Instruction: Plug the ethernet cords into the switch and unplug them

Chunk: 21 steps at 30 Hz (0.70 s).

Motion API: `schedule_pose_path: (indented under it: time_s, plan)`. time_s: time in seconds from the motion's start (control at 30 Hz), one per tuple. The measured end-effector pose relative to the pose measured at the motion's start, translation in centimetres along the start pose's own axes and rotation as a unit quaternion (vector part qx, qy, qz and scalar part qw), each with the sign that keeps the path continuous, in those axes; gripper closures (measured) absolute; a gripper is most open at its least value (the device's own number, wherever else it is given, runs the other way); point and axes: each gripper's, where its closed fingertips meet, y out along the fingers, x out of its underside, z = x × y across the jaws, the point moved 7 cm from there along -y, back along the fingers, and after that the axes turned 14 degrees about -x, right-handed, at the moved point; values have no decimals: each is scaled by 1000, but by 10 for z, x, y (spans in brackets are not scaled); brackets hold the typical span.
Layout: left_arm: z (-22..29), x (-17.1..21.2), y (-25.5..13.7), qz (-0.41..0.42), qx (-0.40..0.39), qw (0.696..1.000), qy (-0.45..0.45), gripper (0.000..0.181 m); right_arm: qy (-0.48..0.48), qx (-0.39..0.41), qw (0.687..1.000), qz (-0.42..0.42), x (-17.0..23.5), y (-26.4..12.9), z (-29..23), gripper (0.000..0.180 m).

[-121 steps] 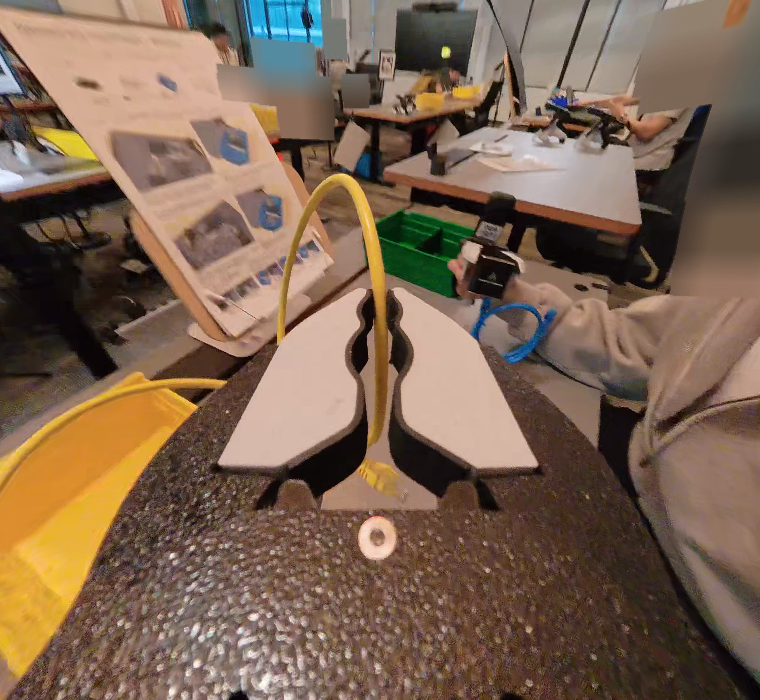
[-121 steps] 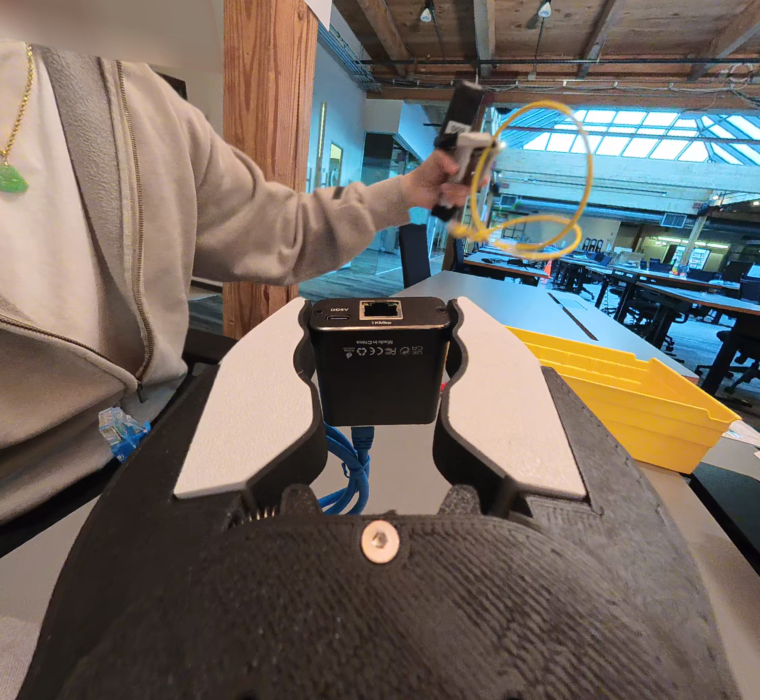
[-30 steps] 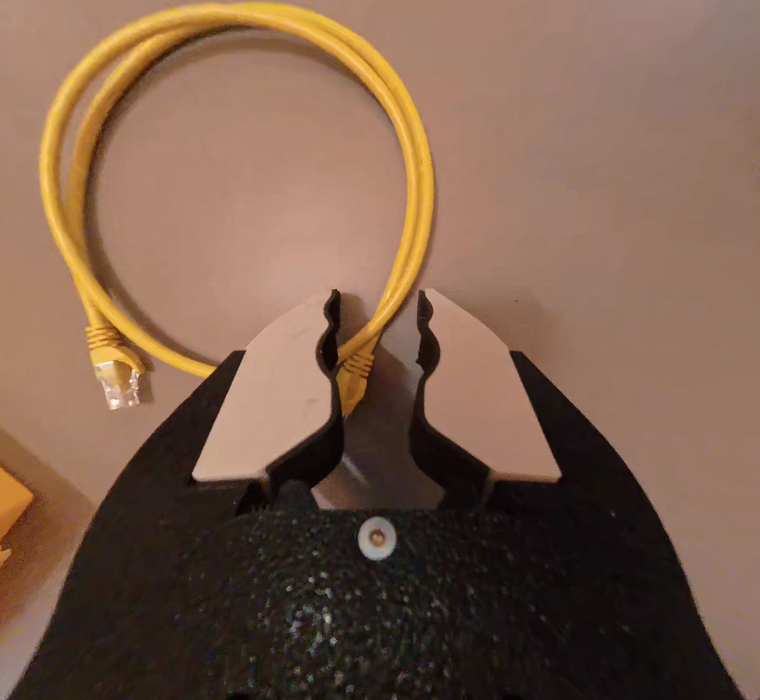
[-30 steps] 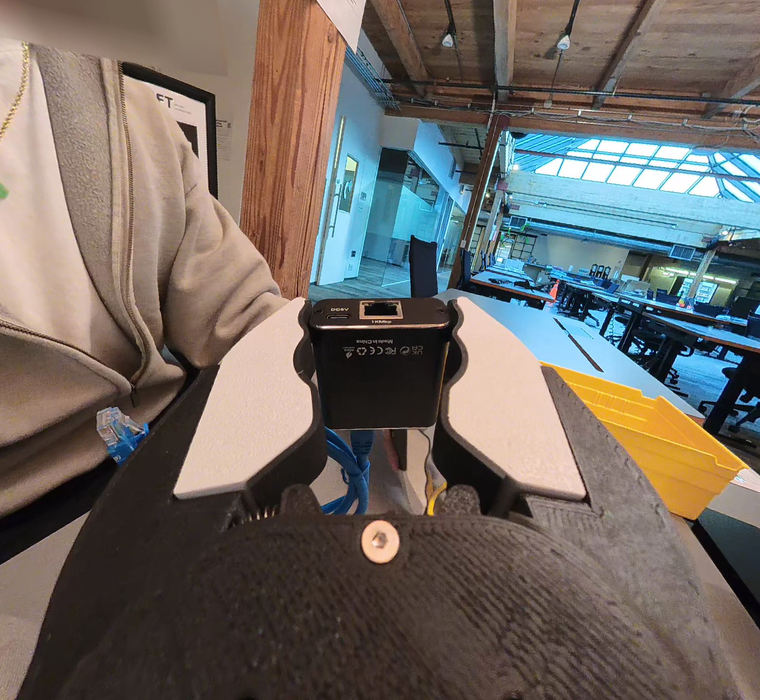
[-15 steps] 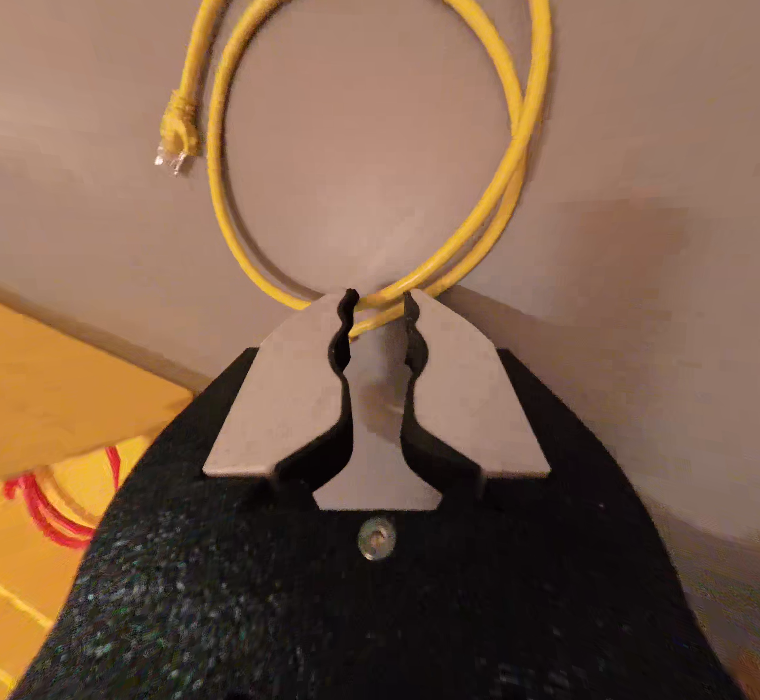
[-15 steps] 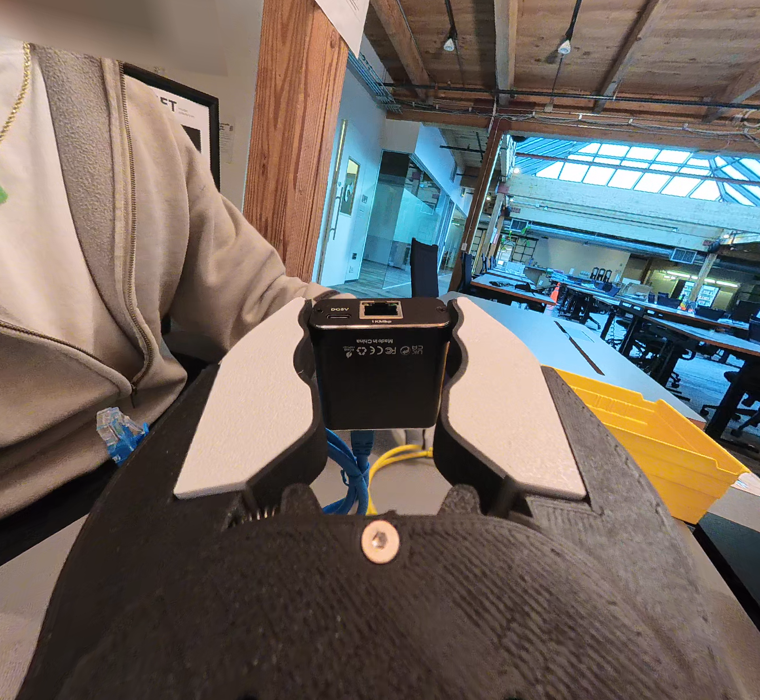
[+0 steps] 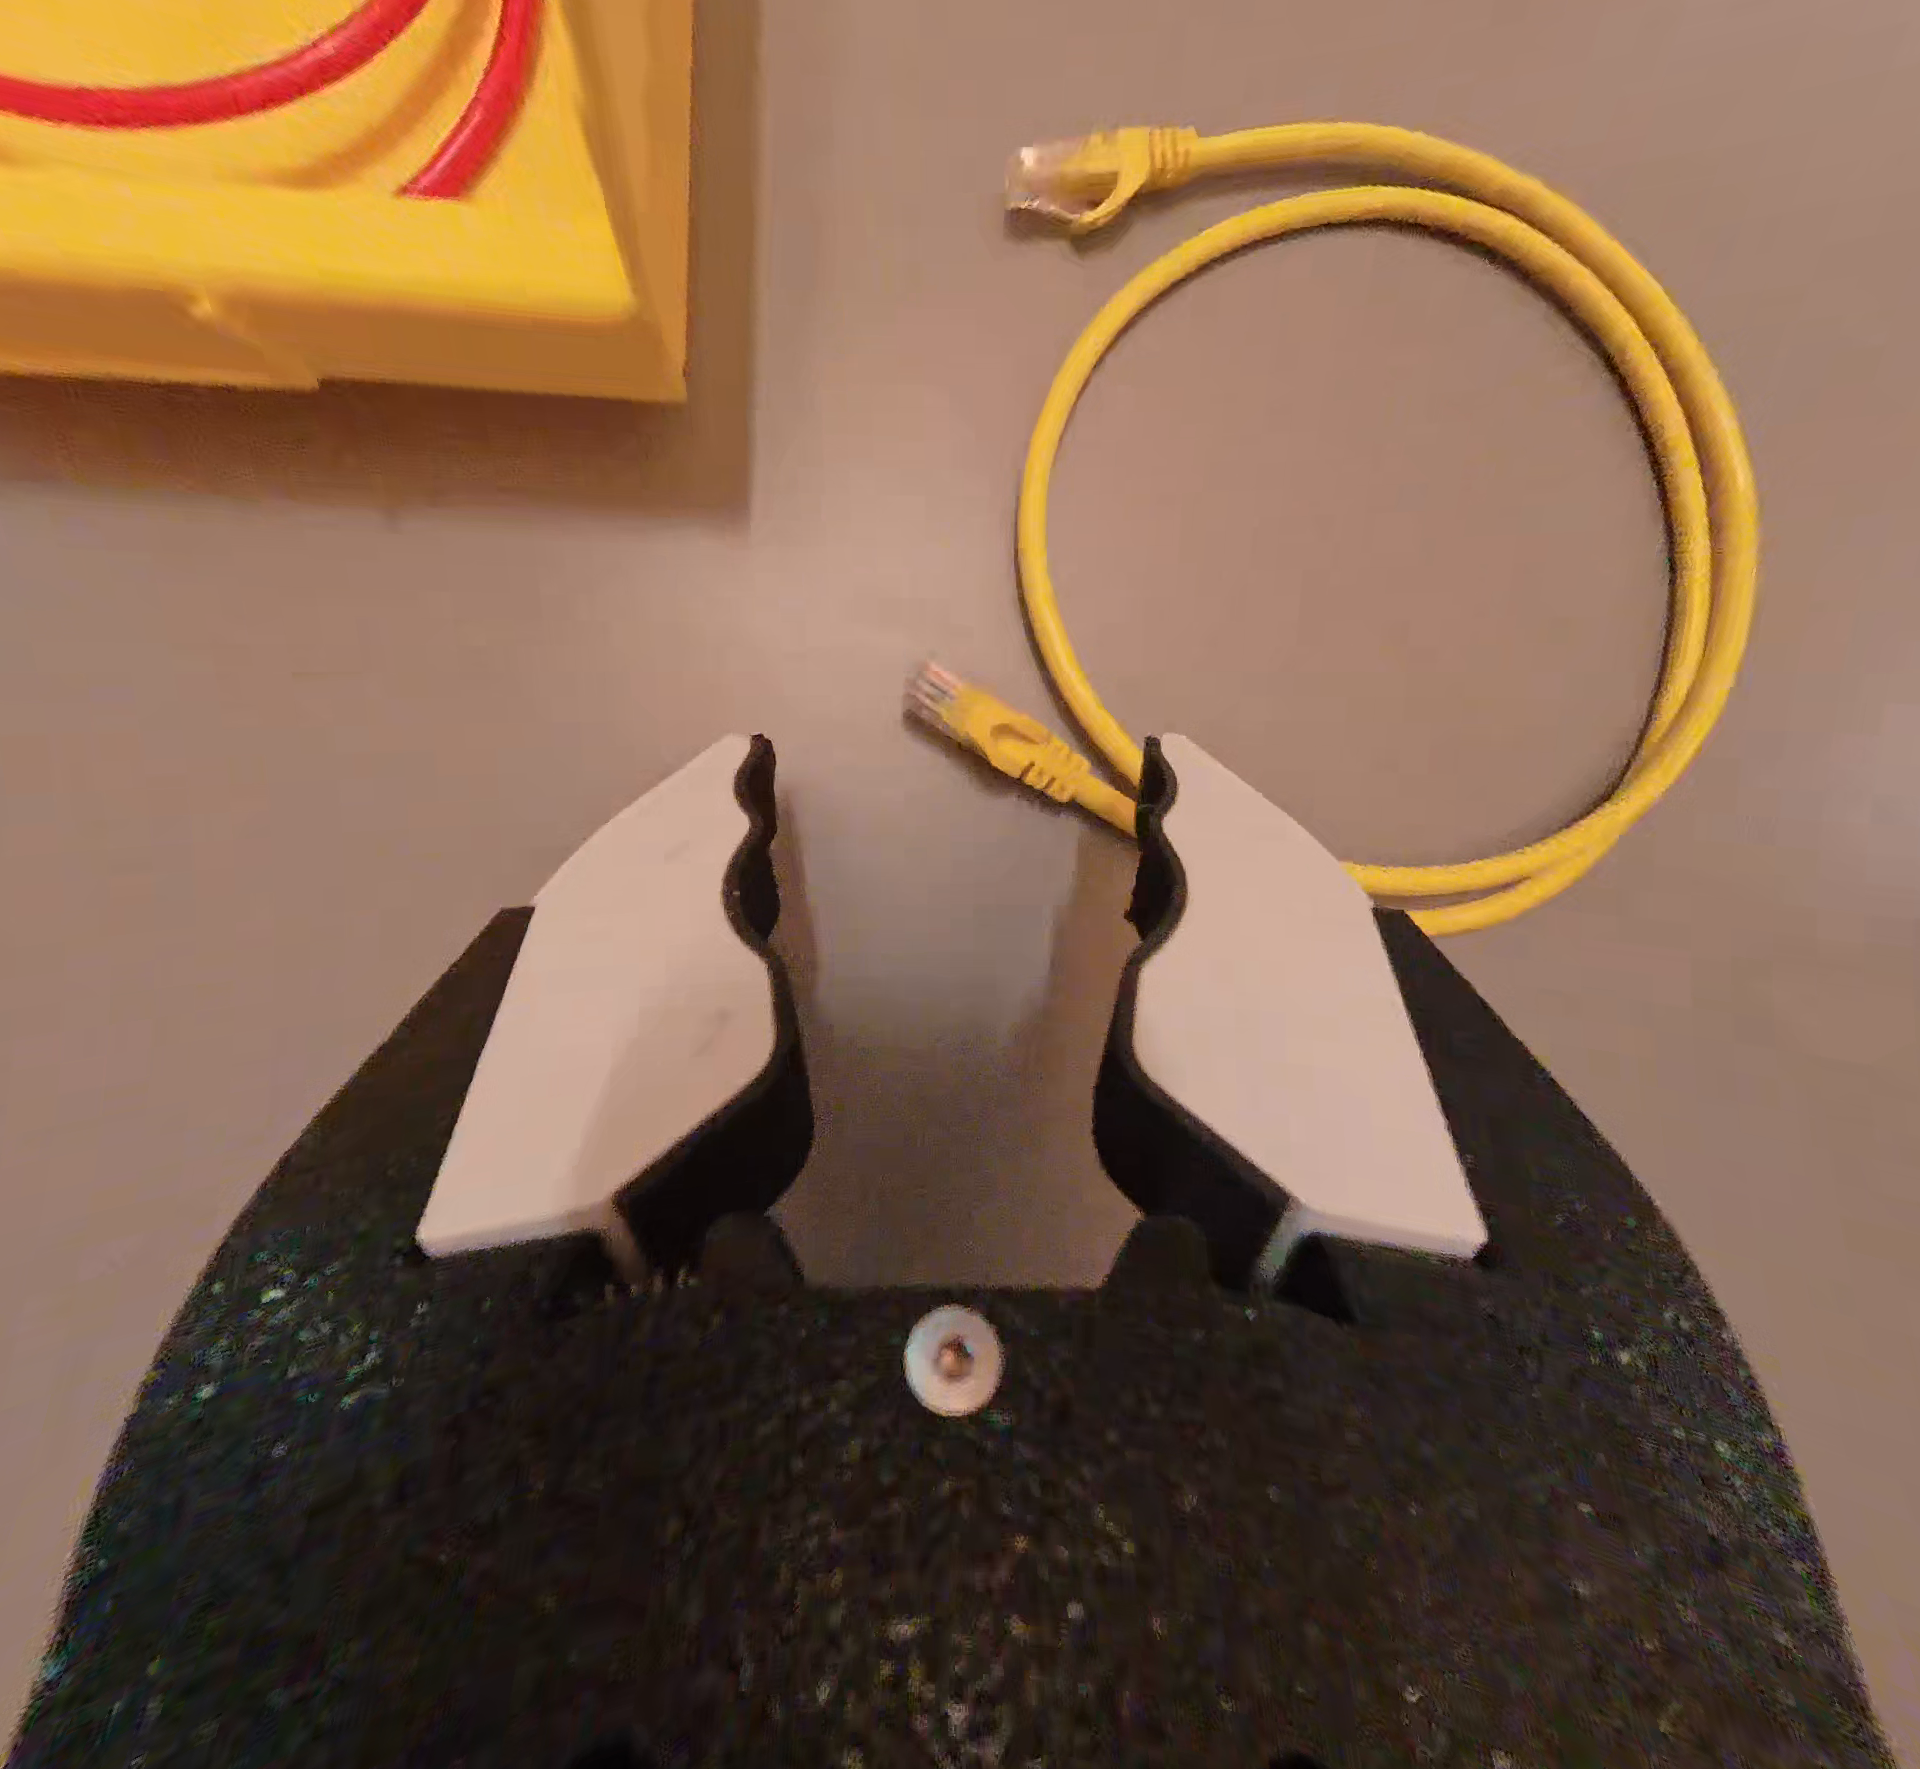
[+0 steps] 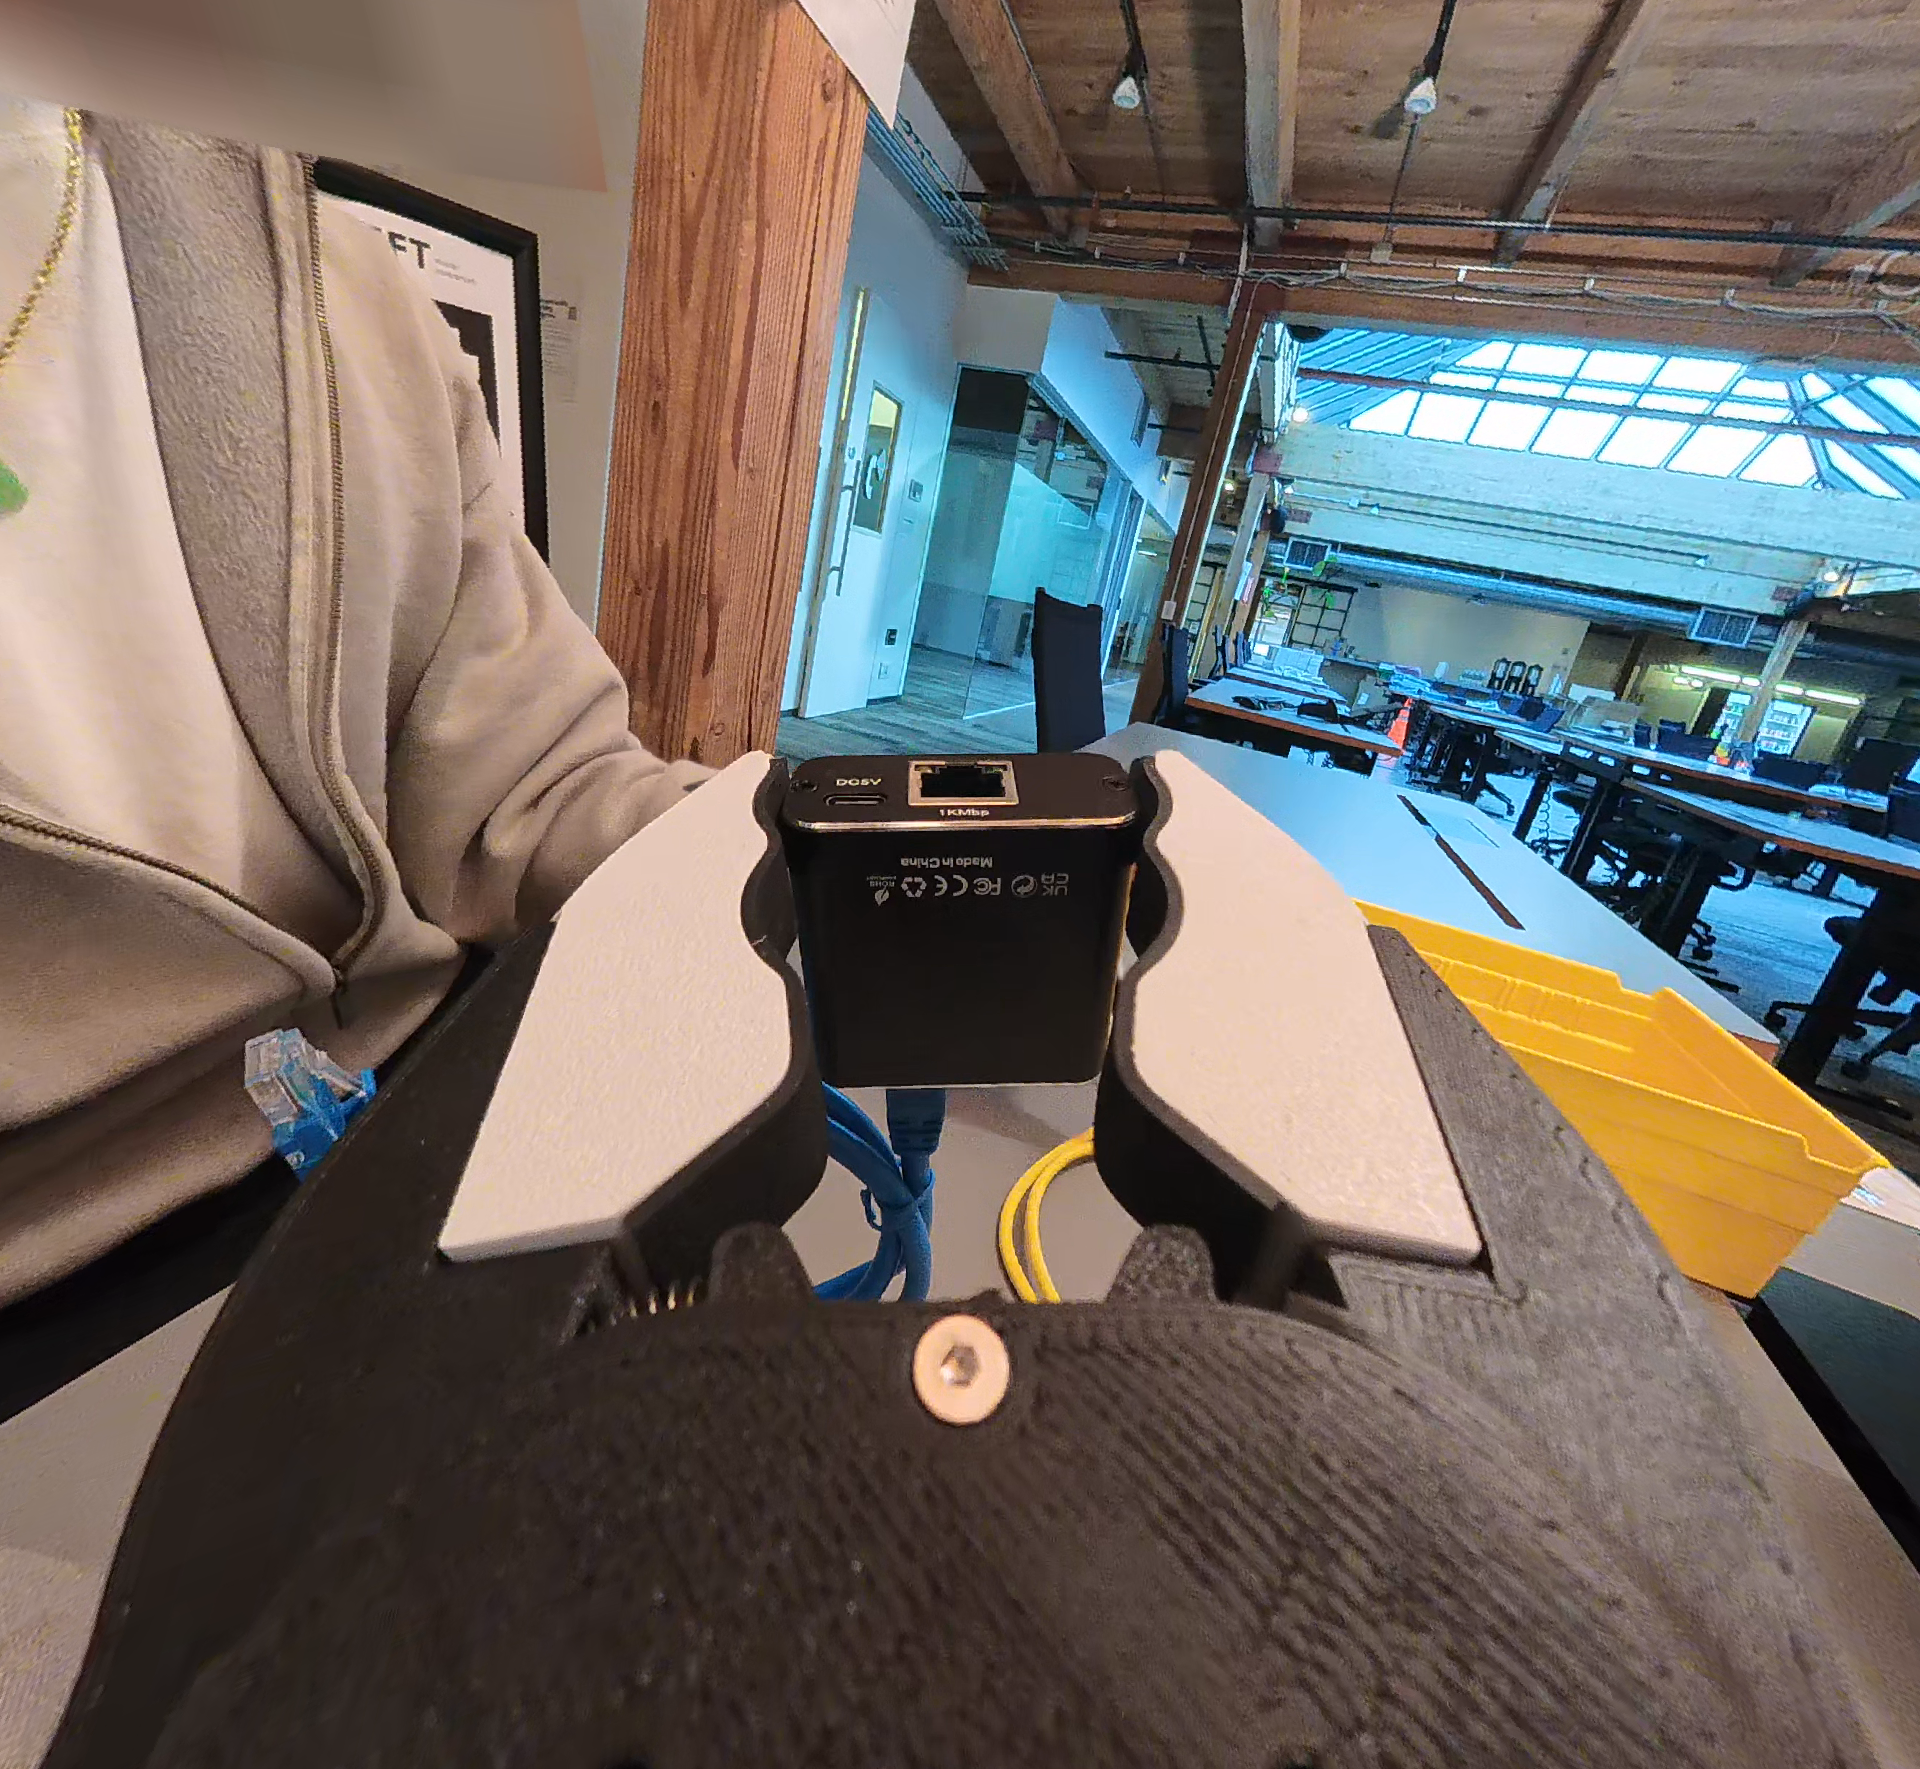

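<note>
Ethernet cords are seen in three colours, and the one nearest to hand is the yellow cord (image 7: 1704, 514), which lies coiled in a double loop flat on the grey table (image 7: 416, 680), free of any grip. One of its plugs (image 7: 971, 717) rests just ahead of the left gripper (image 7: 951, 763), whose jaws are held wide apart with nothing between them; the cable behind that plug passes under the tip of the right-hand finger, and whether it is touched cannot be told. The other plug (image 7: 1070, 176) lies farther off, pointed toward the yellow bin (image 7: 644, 161) at the table's far left, in which a red cord (image 7: 312, 62) is curled. The switch (image 8: 961, 930) is clamped between the jaws of the right gripper (image 8: 956, 784), lifted off the table with one empty port turned forward; a blue cord (image 8: 909, 1169) appears to be plugged in beneath it, its loose plug (image 8: 291, 1096) near the person's grey jacket (image 8: 312, 680). From here, a grasp taken on the cable instead of on the plug body is likely to let the plug swivel, so that it meets the port crooked or with its latch on the wrong side. The stiff coil may also spring and drag the plug aside as it is lifted. A hard push against the narrowly held switch could make it slip or twist in the jaws.
</note>
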Motion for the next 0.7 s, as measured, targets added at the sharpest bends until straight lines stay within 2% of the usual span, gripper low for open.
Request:
schedule_pose_path:
  time_s: [0.07, 0.17, 0.27, 0.37, 0.4, 0.47, 0.57, 0.63, 0.7]
  plan:
    - [4, 5, 4, -19, 2, 1000, -23, 112, -1, 1, 1000, 0, 0, 0, 0, 116]
    - [14, 12, 11, -32, -9, 999, -35, 125, 0, 0, 1000, 2, 1, 0, 0, 117]
    - [26, 9, 17, -32, -6, 998, -53, 128, 3, -1, 1000, 0, 2, 1, 1, 116]
    - [38, -3, 26, -22, -19, 999, -34, 123, 4, -1, 1000, -2, 3, 2, 2, 116]
    - [42, -6, 28, -24, -22, 999, -11, 120, 3, -1, 1000, -2, 3, 3, 2, 116]
    - [47, -11, 31, -22, -24, 998, 51, 147, 2, -1, 1000, -3, 2, 3, 1, 116]
    - [55, -15, 32, -9, 22, 990, 137, 156, -3, 0, 1000, 0, 0, 1, 0, 116]
    - [54, -16, 32, 11, 56, 969, 241, 158, -6, 1, 1000, 6, -1, -1, 0, 117]
    - [55, -12, 26, 23, 115, 924, 363, 159, -7, 1, 1000, 7, -1, -1, 0, 116]
